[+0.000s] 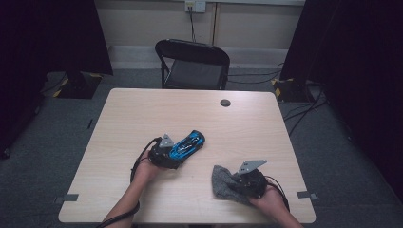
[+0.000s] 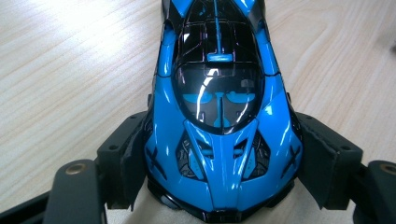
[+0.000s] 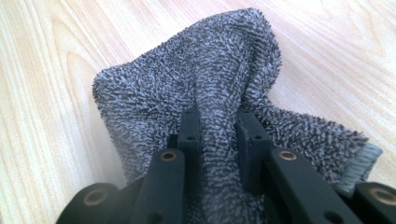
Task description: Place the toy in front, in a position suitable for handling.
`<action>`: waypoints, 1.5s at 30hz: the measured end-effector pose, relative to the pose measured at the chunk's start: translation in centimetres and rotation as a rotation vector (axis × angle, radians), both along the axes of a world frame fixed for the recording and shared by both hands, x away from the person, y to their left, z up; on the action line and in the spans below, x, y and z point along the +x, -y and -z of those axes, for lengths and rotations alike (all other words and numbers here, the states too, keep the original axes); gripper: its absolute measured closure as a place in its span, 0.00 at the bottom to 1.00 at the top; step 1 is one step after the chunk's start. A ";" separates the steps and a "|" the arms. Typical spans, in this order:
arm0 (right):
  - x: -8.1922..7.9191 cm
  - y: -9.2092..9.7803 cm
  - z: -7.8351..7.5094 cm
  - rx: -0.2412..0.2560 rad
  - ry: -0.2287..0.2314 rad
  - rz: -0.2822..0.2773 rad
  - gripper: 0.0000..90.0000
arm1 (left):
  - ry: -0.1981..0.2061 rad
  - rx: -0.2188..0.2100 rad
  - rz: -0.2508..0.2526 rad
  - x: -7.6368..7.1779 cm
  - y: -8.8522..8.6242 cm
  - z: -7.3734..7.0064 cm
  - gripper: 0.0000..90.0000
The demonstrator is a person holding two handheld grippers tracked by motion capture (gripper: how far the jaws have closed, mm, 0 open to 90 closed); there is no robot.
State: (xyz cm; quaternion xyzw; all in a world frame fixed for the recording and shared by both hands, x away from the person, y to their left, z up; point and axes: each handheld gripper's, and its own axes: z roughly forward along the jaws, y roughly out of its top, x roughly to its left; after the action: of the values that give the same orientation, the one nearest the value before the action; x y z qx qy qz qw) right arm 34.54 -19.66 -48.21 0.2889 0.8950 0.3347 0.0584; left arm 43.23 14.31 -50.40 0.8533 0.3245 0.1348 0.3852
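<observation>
A glossy blue and black toy car (image 1: 188,143) lies on the wooden table (image 1: 142,109), pointing away to the upper right. My left gripper (image 1: 167,154) is shut on one end of it; in the left gripper view both black jaws press the flanks of the toy car (image 2: 219,121). A grey terry cloth (image 1: 223,183) rests at the table's front right. My right gripper (image 1: 237,183) is shut on a bunched fold of the cloth (image 3: 205,93), which spreads ahead of the jaws over the wood.
A black folding chair (image 1: 192,64) stands behind the far edge of the table. A dark round cable port (image 1: 225,102) is set in the tabletop near the back. Cables trail on the grey floor at the right, and dark curtains hang at both sides.
</observation>
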 end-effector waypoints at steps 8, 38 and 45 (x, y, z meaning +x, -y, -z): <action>0.1 0.3 0.0 0.040 -0.038 0.043 0.76 | 0.000 0.000 0.000 0.0 0.0 0.0 0.29; -1.8 1.4 0.1 0.018 0.010 0.074 0.81 | 0.003 0.003 -0.003 0.0 0.0 0.0 0.29; -1.4 1.2 0.0 0.044 -0.009 0.110 0.88 | 0.002 0.003 -0.003 0.0 0.0 0.0 0.29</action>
State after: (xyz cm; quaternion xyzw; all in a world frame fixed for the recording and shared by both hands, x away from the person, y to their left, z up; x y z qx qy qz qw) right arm 33.18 -20.87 -48.22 0.3406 0.8704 0.3493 0.0662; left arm 43.20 14.30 -50.38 0.8531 0.3253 0.1370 0.3842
